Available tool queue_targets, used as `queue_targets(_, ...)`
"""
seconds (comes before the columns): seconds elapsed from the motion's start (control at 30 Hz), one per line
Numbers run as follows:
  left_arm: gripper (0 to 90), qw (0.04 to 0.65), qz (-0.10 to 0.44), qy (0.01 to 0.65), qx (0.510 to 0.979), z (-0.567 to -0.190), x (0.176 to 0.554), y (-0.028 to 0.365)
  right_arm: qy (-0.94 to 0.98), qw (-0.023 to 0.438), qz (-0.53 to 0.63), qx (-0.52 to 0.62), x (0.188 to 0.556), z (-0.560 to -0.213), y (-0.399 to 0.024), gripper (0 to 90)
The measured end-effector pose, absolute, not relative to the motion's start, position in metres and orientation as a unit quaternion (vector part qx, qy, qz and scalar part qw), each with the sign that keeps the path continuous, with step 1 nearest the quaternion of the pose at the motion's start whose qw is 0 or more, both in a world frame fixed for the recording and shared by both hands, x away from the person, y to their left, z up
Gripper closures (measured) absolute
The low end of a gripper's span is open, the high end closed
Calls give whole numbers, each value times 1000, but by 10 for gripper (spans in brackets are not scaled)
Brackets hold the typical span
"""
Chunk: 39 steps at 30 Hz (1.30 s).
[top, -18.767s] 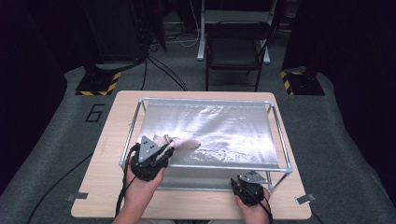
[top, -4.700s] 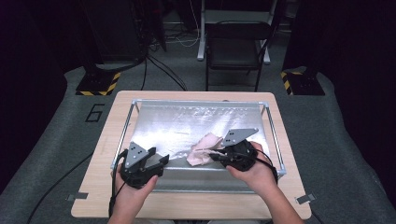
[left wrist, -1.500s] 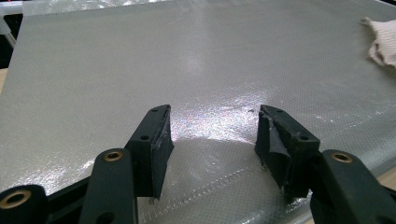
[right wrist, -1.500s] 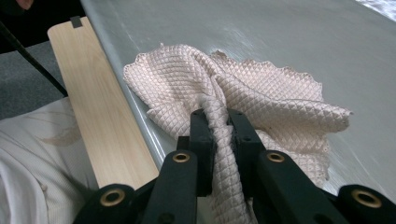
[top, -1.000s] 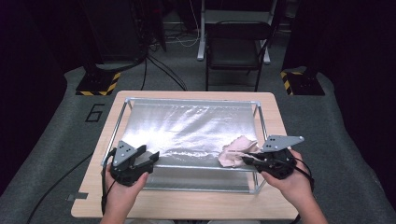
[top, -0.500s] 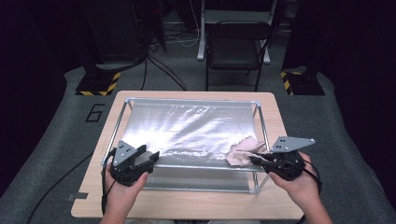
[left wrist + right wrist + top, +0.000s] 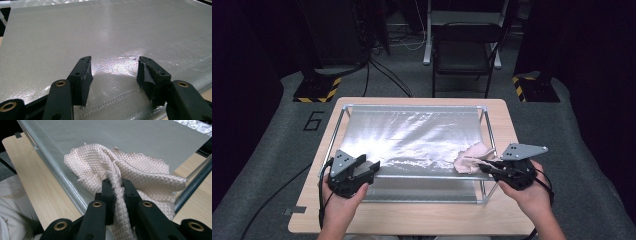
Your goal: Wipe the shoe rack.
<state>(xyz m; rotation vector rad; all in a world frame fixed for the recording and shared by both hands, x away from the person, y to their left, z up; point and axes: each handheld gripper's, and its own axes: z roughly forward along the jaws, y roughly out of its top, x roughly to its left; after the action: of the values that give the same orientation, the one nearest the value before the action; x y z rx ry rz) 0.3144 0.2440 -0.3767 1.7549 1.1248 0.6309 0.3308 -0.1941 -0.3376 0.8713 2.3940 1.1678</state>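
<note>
Quilted pink cloth (image 7: 120,167), diamond-stitched and bunched, lies at the right centre of the high view on the silvery woven sheet (image 7: 412,135) of a metal frame (image 7: 486,127). Right gripper (image 7: 117,186) pinches a fold. Left gripper (image 7: 113,72) hangs agape, lower left.

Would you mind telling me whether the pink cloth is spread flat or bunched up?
Bunched: the pink cloth lies in folds, pinched between the right gripper's jaws.

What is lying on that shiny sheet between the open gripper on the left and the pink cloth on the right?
Nothing: in the high view the silvery sheet is bare between the left gripper and the quilted pink cloth.
</note>
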Motion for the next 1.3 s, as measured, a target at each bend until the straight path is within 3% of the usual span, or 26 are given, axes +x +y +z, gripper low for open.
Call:
queue_targets(0.73, 449, 463, 258, 459, 713, -376, 314, 243, 816, 195, 424, 341, 319, -324, -228, 830)
queue_targets(1.3, 449, 462, 259, 458, 713, -376, 314, 243, 798, 200, 421, 382, 320, -344, -254, 833)
